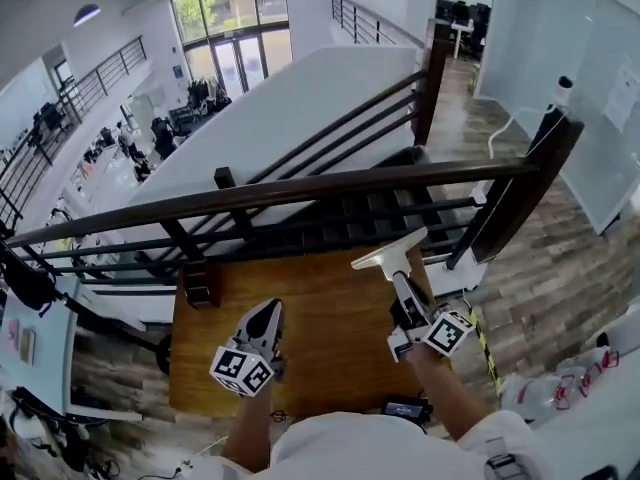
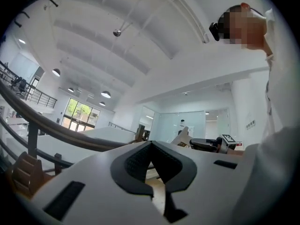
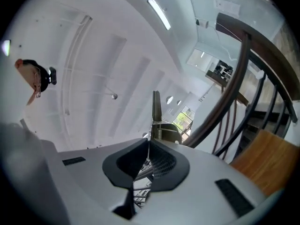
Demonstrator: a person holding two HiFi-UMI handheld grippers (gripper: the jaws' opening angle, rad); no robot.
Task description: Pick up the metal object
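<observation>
**Operator:** Where is the metal object sitting?

**Inspector:** The right gripper (image 1: 402,286) is pinching the metal object (image 1: 390,255) by its narrow stem, jaws pressed onto it. The wide end is pointing toward the dark wooden handrail (image 1: 300,190). (The right gripper view is showing a coil spring on it.)

**Operator:** And the other tool?

**Inspector:** The left gripper (image 1: 270,311) is hanging empty over the wooden table (image 1: 330,368), its jaws pressed together.

**Operator:** Edges and clearance?

**Inspector:** Bare tabletop is lying open under and between both grippers, which are standing apart. The table's far edge is running just beside the railing posts. A small dark device (image 1: 405,406) is lying at the near edge.

**Operator:** Counts and markings?

**Inspector:** Two grippers, one metal object, one table. The left marker cube (image 1: 243,369) and right marker cube (image 1: 449,332) are each carrying black-and-white square patterns. The print on the wall sheets (image 1: 620,98) is too small to read.
</observation>
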